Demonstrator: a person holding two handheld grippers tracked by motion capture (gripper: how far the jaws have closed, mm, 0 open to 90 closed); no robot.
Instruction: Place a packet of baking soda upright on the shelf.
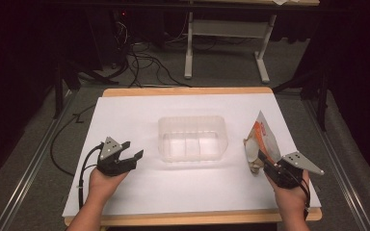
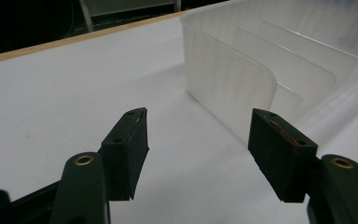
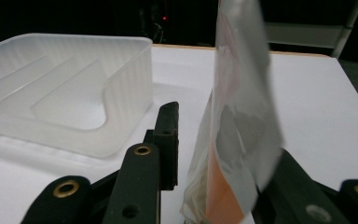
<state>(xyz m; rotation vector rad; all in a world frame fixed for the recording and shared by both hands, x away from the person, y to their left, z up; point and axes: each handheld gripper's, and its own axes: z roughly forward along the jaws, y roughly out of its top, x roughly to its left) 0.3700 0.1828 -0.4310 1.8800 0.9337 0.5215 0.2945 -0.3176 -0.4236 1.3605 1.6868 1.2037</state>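
A clear snack bag (image 1: 262, 137) with orange print stands upright at the right of the white sheet. My right gripper (image 1: 266, 162) is shut on its lower end. In the right gripper view the bag (image 3: 242, 116) rises between the two black jaws and hides most of the right one. A translucent plastic tub (image 1: 192, 120) with ribbed dividers sits empty at the middle of the table. My left gripper (image 1: 134, 149) rests to the tub's left, open and holding nothing. In the left gripper view my left gripper (image 2: 200, 140) points at the near corner of the tub (image 2: 223, 79).
A white sheet (image 1: 125, 110) covers the wooden table, with bare room in front of the tub and at the far left. Beyond the table stand a white desk frame (image 1: 189, 57) and loose cables (image 1: 144, 62) on the floor.
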